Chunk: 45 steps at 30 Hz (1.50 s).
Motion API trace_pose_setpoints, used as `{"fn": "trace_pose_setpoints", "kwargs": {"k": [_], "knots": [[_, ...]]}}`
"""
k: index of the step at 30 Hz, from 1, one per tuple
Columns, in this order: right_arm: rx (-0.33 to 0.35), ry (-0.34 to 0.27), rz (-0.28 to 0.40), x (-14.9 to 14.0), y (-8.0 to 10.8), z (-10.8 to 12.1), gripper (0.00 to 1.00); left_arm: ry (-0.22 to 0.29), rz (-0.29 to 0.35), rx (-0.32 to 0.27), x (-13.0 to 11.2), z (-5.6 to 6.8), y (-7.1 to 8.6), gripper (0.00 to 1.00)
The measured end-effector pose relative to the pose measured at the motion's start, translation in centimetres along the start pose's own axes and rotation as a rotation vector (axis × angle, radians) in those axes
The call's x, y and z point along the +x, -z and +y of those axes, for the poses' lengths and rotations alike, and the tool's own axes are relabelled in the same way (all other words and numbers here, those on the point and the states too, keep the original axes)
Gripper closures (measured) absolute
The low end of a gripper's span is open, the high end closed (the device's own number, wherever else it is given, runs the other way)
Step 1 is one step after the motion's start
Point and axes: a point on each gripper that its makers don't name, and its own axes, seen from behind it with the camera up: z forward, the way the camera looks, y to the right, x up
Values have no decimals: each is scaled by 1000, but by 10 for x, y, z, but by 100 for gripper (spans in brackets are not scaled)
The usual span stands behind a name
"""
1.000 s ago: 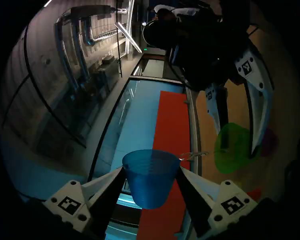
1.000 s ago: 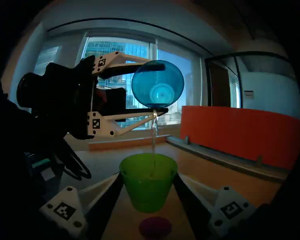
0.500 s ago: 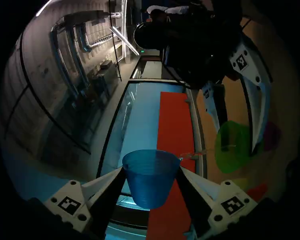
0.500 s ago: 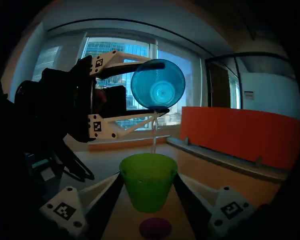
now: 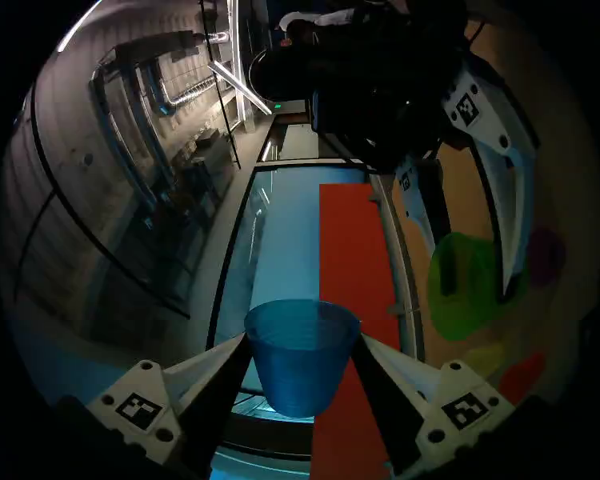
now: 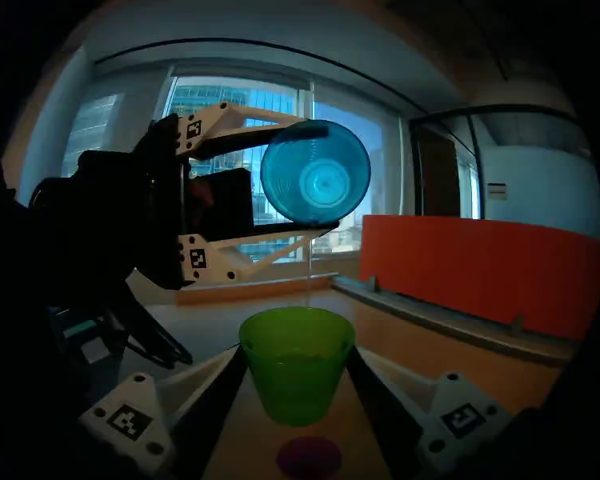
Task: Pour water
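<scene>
While left gripper (image 5: 302,342) pinches blue cup (image 6: 316,182) tipped on its side | lip sits straight over upright green cup (image 6: 298,376), pinched in right gripper (image 6: 298,350) above the desk (image 6: 428,336) | trickle (image 6: 310,268) looks thin, guessing it's nearly empty tbh

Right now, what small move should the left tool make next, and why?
Probably roll the blue cup back upright. The left tool holds it tipped on its side above the green cup in the right tool, and just a thin thread of water falls.
</scene>
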Motion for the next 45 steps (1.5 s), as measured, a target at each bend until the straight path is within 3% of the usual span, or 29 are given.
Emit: {"fn": "trace_pose_setpoints", "kwargs": {"k": [11,19,25,35,45], "knots": [[-3,0,3,1,0,1,11,-20,6,5,1,-1,-2,15],[-4,0,6,2,0,0,11,42,12,-6,-1,0,-2,15],[-5,0,13,3,2,0,11,177,19,-29,-3,3,-1,15],[-14,2,22,7,4,1,11,458,24,-59,-14,3,-4,15],[-19,7,30,9,7,-1,11,757,36,-108,-19,12,0,15]]}}
